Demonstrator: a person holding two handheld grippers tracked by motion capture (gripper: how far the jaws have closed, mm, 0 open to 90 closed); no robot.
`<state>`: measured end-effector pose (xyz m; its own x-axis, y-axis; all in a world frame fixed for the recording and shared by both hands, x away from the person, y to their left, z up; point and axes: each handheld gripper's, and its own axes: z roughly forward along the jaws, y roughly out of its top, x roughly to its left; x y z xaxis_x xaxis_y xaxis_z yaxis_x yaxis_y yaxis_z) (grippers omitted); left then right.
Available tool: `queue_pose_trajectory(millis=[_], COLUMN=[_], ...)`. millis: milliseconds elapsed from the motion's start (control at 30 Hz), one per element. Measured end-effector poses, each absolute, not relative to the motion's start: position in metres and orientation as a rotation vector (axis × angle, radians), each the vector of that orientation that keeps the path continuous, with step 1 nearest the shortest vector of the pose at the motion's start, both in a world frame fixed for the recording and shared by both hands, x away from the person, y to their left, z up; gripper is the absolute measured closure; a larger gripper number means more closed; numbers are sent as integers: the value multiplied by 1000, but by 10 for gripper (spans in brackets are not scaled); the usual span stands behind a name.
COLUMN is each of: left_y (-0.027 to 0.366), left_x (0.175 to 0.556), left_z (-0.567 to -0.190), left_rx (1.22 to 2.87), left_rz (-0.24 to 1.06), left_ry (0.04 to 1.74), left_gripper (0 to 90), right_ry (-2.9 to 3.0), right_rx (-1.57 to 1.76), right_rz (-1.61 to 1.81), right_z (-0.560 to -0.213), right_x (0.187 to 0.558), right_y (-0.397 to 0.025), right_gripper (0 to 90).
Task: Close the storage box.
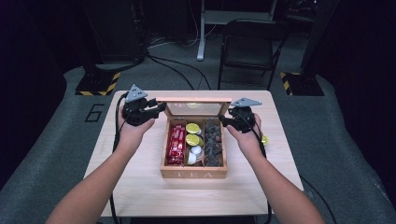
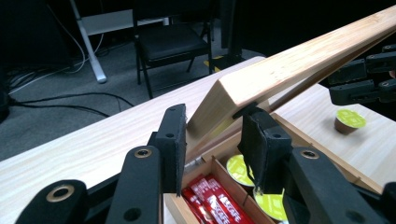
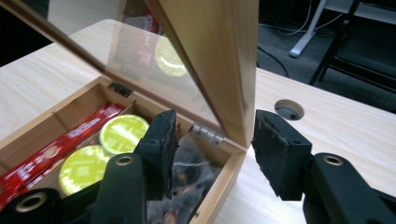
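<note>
A wooden tea box [image 1: 194,173] sits mid-table with its glass-paned lid [image 1: 194,99] raised at the back. It holds red sachets [image 1: 176,144], yellow-green capsules [image 1: 193,133] and dark packets [image 1: 213,142]. My left gripper [image 1: 161,109] is at the lid's left end. In the left gripper view its pads [image 2: 180,140] press both sides of the lid's wooden frame [image 2: 280,70]. My right gripper [image 1: 223,120] straddles the lid's right end [image 3: 229,70]. Its outer pad is against the wood and the inner pad [image 3: 163,149] stands off the glass.
A loose yellow-green capsule [image 1: 265,140] lies on the table right of the box, beside my right hand. The table has a cable hole [image 3: 288,109] near its far right corner. A black folding chair [image 1: 250,44] stands beyond the far edge.
</note>
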<state>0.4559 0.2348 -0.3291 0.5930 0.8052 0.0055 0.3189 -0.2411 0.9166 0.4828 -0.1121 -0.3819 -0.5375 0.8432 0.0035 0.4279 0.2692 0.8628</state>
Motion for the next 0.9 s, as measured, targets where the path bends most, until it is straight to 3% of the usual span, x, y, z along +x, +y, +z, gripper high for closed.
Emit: queue_pose_trajectory(millis=[433, 900], left_y=[238, 241], left_x=[430, 420], left_z=[-348, -358], left_rx=[1819, 1825], left_rz=[579, 557], left_ry=[900, 889], left_gripper=[600, 599], right_ry=[2102, 2087], right_rx=[1082, 988], right_rz=[1278, 1314], right_z=[-383, -364], right_x=[446, 426], right_y=[-121, -128], right_gripper=[445, 463])
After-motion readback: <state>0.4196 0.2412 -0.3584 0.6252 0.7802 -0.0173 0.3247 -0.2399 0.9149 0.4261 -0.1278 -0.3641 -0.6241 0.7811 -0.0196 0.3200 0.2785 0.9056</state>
